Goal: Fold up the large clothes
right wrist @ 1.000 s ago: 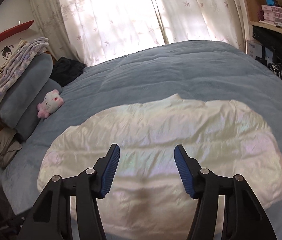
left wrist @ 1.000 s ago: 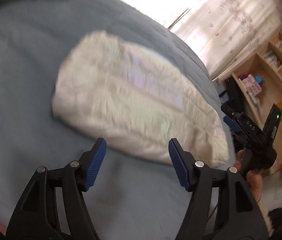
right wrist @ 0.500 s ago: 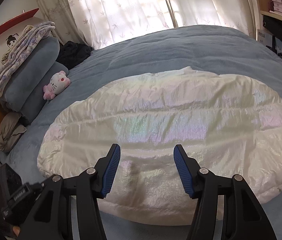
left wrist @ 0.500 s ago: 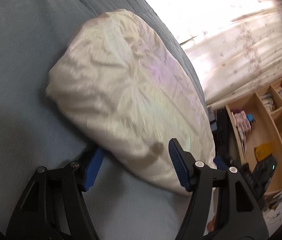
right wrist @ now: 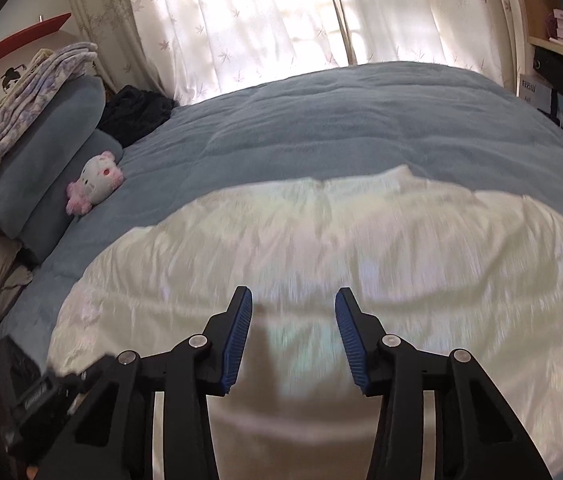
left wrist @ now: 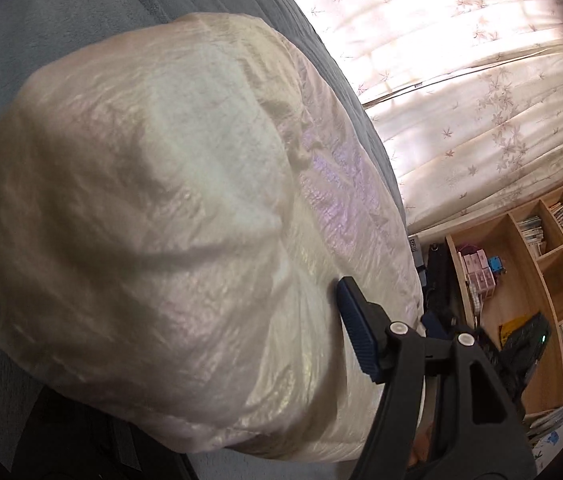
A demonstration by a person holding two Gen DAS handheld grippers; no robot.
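Observation:
A large, shiny, cream-white puffer garment [right wrist: 361, 264] lies spread on a grey-blue bed [right wrist: 341, 120]. In the left wrist view the garment [left wrist: 169, 216] fills most of the frame. My left gripper [left wrist: 241, 332] is pushed into its near end: one blue-padded finger [left wrist: 355, 328] lies on top, the other is hidden under the fabric. My right gripper [right wrist: 291, 334] is open and empty, its two blue pads hovering just above the garment's near edge. The left gripper's body [right wrist: 41, 396] shows at the lower left of the right wrist view.
Stacked pillows with folded blankets [right wrist: 33, 120] and a pink-and-white plush toy [right wrist: 95, 184] lie at the bed's left end. Dark clothing [right wrist: 137, 112] sits by the curtained window [right wrist: 281, 12]. Wooden shelves [left wrist: 541, 264] stand beyond the bed's right end.
My left gripper has pushed forward into the garment's end, and one finger is now buried under the fabric. My right gripper has dropped closer over the near edge.

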